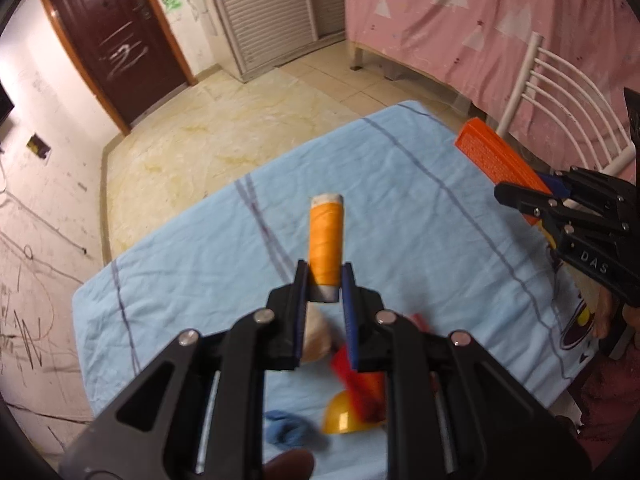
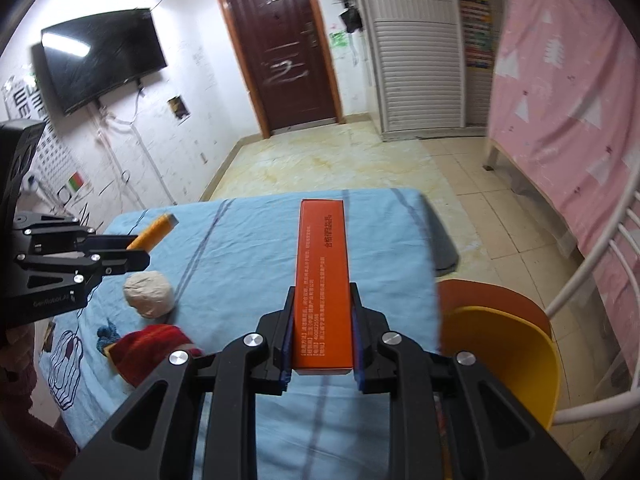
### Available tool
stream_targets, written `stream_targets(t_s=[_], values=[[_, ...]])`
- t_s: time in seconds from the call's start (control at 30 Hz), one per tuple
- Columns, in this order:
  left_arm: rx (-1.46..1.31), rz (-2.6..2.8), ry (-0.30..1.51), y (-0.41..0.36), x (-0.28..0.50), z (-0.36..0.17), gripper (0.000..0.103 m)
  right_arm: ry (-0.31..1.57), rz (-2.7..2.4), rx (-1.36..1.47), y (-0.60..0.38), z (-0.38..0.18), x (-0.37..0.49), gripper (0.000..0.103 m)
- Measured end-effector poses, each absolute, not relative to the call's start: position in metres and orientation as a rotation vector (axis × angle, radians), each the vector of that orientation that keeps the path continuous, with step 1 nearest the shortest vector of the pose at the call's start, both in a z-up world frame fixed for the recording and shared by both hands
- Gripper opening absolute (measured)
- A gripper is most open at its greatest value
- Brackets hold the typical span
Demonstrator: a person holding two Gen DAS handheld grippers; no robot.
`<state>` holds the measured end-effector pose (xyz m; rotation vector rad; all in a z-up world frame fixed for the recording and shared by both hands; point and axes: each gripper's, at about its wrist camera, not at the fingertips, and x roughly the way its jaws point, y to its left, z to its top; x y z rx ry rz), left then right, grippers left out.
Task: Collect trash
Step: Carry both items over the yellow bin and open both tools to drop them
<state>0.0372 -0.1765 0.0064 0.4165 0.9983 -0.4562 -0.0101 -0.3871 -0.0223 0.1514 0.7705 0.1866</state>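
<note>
I'm gripping the spool [image 1: 325, 240] in my left tongs [image 1: 324, 286], its long axis pointing toward frame top. My right tongs [image 2: 322, 330] are clamping the box [image 2: 323, 280], lengthwise, pointing up-frame.

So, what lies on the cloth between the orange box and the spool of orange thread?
Between the orange box and the spool of orange thread, the right wrist view shows only bare blue cloth with dark stripes.

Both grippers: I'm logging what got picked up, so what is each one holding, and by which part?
The left gripper clamps an orange thread spool near its lower end. The right gripper clamps a long orange box by its sides at the near end.
</note>
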Motion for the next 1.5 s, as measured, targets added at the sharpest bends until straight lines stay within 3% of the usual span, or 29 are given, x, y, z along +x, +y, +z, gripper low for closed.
stream_targets(t_s=[0.77, 1.3, 1.33, 1.37, 1.4, 1.43, 1.47, 1.5], values=[[0.568, -0.663, 0.982, -0.337, 0.0, 0.01, 0.015, 0.707, -0.031, 0.379, -0.544, -0.058, -0.066, 0.016], [0.651, -0.713, 1.031, -0.42, -0.007, -0.018, 0.016, 0.751, -0.04, 0.498, -0.581, -0.109, -0.06, 0.016], [0.65, -0.709, 1.04, -0.422, -0.005, -0.02, 0.017, 0.758, -0.042, 0.502, -0.581, -0.112, -0.059, 0.017], [0.644, -0.71, 1.049, -0.424, -0.003, -0.021, 0.03, 0.762, -0.041, 0.503, -0.581, -0.113, -0.058, 0.017], [0.639, -0.715, 1.059, -0.425, -0.002, -0.022, 0.054, 0.766, -0.041, 0.505, -0.581, -0.115, -0.057, 0.017], [0.627, -0.717, 1.068, -0.427, 0.001, -0.022, 0.066, 0.771, -0.042, 0.506, -0.581, -0.117, -0.057, 0.017], [0.616, -0.713, 1.065, -0.429, 0.002, -0.022, 0.074, 0.779, -0.046, 0.504, -0.58, -0.118, -0.056, 0.017], [0.61, -0.705, 1.063, -0.429, 0.004, -0.022, 0.074, 0.782, -0.046, 0.503, -0.58, -0.119, -0.055, 0.017]])
